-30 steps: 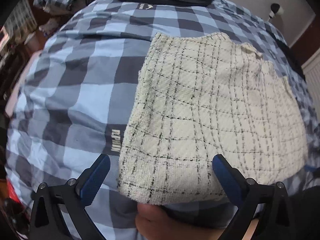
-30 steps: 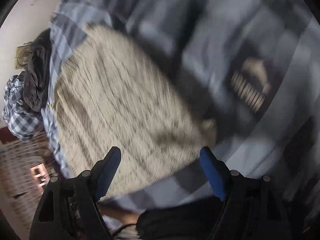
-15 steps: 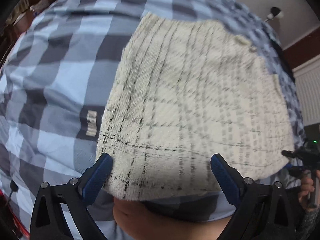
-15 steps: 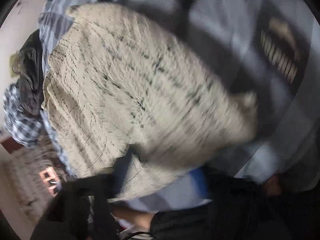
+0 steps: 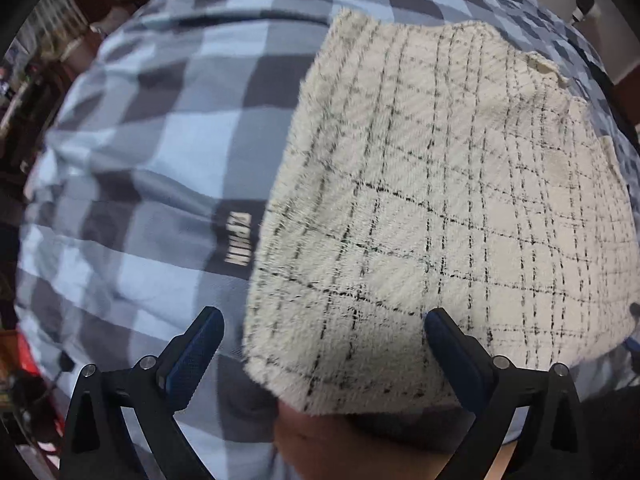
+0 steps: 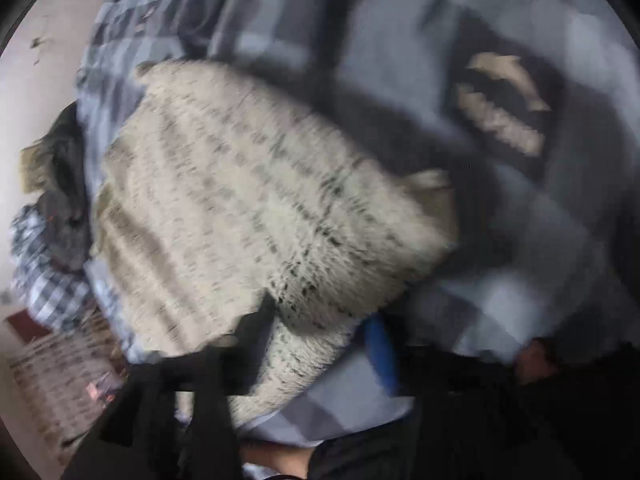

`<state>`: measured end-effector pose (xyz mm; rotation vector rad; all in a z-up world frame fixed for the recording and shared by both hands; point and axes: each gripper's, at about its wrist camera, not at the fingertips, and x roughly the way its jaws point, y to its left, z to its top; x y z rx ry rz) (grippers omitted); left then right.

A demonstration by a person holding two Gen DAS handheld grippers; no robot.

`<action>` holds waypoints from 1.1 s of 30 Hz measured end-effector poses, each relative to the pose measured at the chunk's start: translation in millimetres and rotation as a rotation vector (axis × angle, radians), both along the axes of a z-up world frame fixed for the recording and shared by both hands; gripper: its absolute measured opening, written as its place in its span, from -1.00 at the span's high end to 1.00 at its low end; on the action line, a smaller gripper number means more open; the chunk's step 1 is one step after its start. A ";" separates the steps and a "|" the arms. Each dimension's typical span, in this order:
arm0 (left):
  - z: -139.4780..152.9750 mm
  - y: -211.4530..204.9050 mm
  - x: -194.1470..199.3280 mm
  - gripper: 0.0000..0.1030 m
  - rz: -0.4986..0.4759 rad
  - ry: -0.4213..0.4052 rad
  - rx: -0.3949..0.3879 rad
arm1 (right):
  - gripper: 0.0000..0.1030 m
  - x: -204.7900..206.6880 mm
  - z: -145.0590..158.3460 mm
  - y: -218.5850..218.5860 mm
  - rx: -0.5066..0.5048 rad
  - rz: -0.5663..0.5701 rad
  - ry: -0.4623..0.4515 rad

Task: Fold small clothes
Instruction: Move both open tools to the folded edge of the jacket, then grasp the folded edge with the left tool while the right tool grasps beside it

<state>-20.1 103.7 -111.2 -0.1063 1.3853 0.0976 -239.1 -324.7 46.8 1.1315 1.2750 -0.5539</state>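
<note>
Checked blue bedcover [image 5: 168, 148] underneath. Cream plaid cloth [image 5: 440, 208] ahead of left gripper [image 5: 320, 344], fingers spread, near corner between. Right gripper [image 6: 320, 340] opening, cloth edge between.

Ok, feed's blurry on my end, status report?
Left gripper open, over cream checked garment near corner. Right gripper opening, garment edge between fingers. Garment flat on blue checked duvet. Nothing in the way.
</note>
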 end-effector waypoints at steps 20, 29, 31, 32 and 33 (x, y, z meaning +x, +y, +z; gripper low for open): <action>-18.3 1.5 21.6 -0.94 -0.067 0.083 -0.086 | -0.43 11.5 14.9 7.1 -0.058 -0.020 -0.019; -15.7 -2.0 17.4 0.36 -0.135 0.062 -0.216 | -0.43 35.7 51.0 -32.3 -0.048 0.259 -0.070; -11.4 -5.9 15.8 0.51 -0.136 0.053 -0.208 | -0.43 38.4 59.3 -24.5 -0.135 0.373 -0.023; -9.7 -8.1 14.9 0.53 -0.135 0.051 -0.211 | -0.43 38.8 58.5 -21.5 -0.163 0.413 0.008; -6.4 -10.3 15.8 0.56 -0.135 0.051 -0.214 | -0.43 38.3 55.2 -19.4 -0.176 0.429 0.031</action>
